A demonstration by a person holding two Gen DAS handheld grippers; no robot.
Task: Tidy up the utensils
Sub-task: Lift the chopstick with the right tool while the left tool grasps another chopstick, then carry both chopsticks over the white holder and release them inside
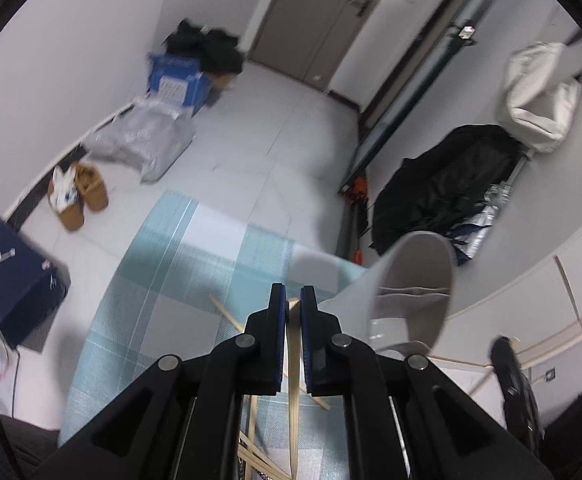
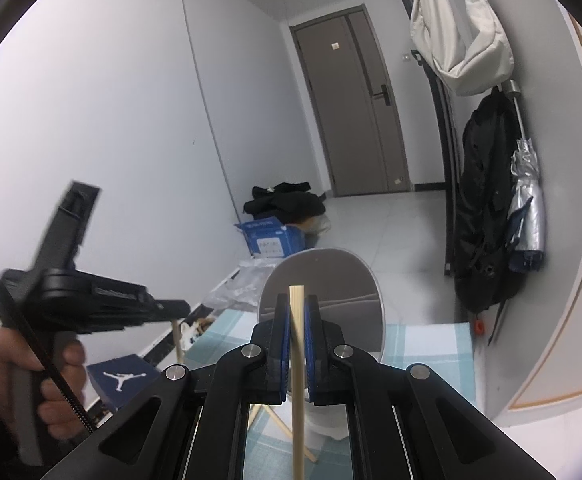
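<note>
My left gripper (image 1: 293, 294) is shut on a light wooden chopstick (image 1: 293, 400) that runs down between its blue pads. A white utensil cup (image 1: 407, 292) stands just right of it, its mouth tilted toward the camera. My right gripper (image 2: 298, 302) is shut on another wooden chopstick (image 2: 298, 380), held upright right in front of the same cup (image 2: 323, 280). More chopsticks (image 1: 227, 312) lie scattered on the blue-and-white checked cloth (image 1: 179, 264). The left gripper also shows at the left of the right wrist view (image 2: 171, 308), with a chopstick hanging from it.
Beyond the cloth is tiled floor with a navy shoe box (image 1: 7, 276), slippers (image 1: 79, 196), a grey bag (image 1: 143, 140) and a blue crate (image 1: 179, 80). A black coat (image 2: 487, 216) and an umbrella (image 2: 525, 200) hang on the right wall.
</note>
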